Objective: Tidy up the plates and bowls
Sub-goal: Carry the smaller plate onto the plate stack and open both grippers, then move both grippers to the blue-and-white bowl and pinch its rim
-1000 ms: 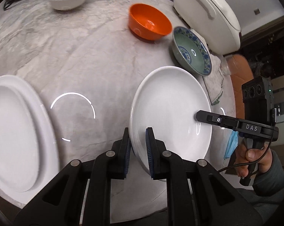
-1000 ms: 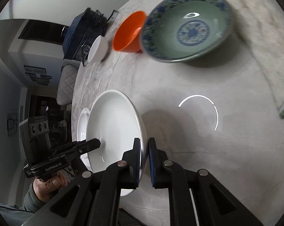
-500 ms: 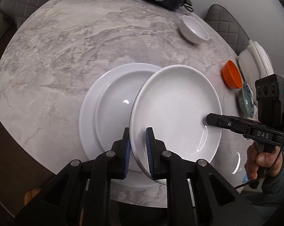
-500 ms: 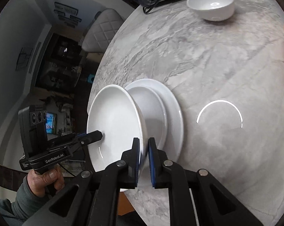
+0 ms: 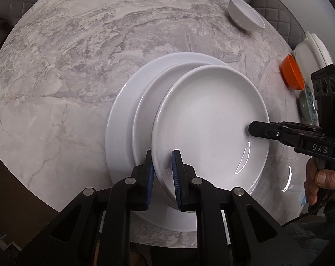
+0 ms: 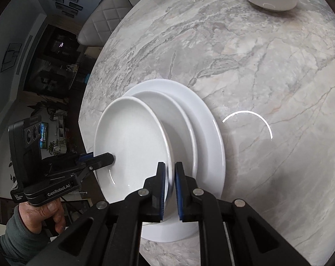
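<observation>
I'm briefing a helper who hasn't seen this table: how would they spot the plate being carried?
Find the round marble table, then the stacked white plates near its edge. The carried plate hangs tilted above them, pinched at opposite rims by the left gripper and right gripper.

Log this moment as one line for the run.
left gripper: shut on small plate | right gripper: shut on small plate | over large plate

A round marble table carries a large white plate just ahead of the left gripper, a white bowl and an orange bowl farther off to its right.
</observation>
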Tool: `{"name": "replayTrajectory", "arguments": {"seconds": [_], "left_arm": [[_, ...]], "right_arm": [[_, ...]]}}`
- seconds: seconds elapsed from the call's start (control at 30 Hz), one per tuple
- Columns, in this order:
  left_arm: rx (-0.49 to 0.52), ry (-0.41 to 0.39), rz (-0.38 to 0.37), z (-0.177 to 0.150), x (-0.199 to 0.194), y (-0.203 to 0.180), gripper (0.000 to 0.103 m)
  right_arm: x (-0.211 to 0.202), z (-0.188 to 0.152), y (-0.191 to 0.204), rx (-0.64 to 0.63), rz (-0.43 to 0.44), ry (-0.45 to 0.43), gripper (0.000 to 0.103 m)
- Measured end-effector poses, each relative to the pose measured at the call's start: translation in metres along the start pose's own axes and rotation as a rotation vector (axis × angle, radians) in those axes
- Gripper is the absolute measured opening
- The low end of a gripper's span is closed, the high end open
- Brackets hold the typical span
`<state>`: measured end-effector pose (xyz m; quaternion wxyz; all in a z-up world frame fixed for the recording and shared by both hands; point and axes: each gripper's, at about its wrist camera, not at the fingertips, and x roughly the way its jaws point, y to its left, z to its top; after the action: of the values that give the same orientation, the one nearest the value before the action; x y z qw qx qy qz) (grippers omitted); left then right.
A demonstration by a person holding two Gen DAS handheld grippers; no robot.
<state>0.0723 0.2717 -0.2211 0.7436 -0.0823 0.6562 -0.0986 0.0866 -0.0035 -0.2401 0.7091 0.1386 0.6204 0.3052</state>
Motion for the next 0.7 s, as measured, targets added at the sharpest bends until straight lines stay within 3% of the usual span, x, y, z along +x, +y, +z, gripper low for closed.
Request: {"name": "replayTrajectory", "arguments": {"seconds": [0.27,0.3,0.37,0.4,0.47,0.5,0.6,0.7], "left_arm": [[0.004,-0.015,0.018,0.0,0.003,-0.004,0.02],[0.0,-0.022,0.01,0.0,0.002,-0.005,0.026],[-0.001,-0.043,-0.016,-0.002,-0.002,-0.008,0.048],[0.003,-0.053,-0.019,-0.002,-0.005,-0.012,0.053],[0.018,-0.082,-0.005,-0.003,-0.013,-0.021,0.081],[0.019,-0.092,0.014,-0.002,-0.017,-0.023,0.087],[-0.018,-0.127,0.005,-0.002,-0.029,-0.022,0.09],[-0.071,-0.17,-0.017,-0.002,-0.05,-0.021,0.09]], "right_arm": [[0.003,0.002,0.012,-0.09,-0.095,-0.023,0.015],[0.003,0.001,0.013,-0.101,-0.096,-0.024,0.018],[0.003,-0.001,0.016,-0.117,-0.089,-0.03,0.025],[0.003,-0.002,0.017,-0.123,-0.081,-0.033,0.03],[0.003,-0.004,0.02,-0.134,-0.064,-0.039,0.04],[0.002,-0.005,0.023,-0.143,-0.055,-0.045,0.049],[-0.002,-0.009,0.029,-0.168,-0.03,-0.078,0.075],[-0.013,-0.014,0.026,-0.152,0.001,-0.118,0.079]]}}
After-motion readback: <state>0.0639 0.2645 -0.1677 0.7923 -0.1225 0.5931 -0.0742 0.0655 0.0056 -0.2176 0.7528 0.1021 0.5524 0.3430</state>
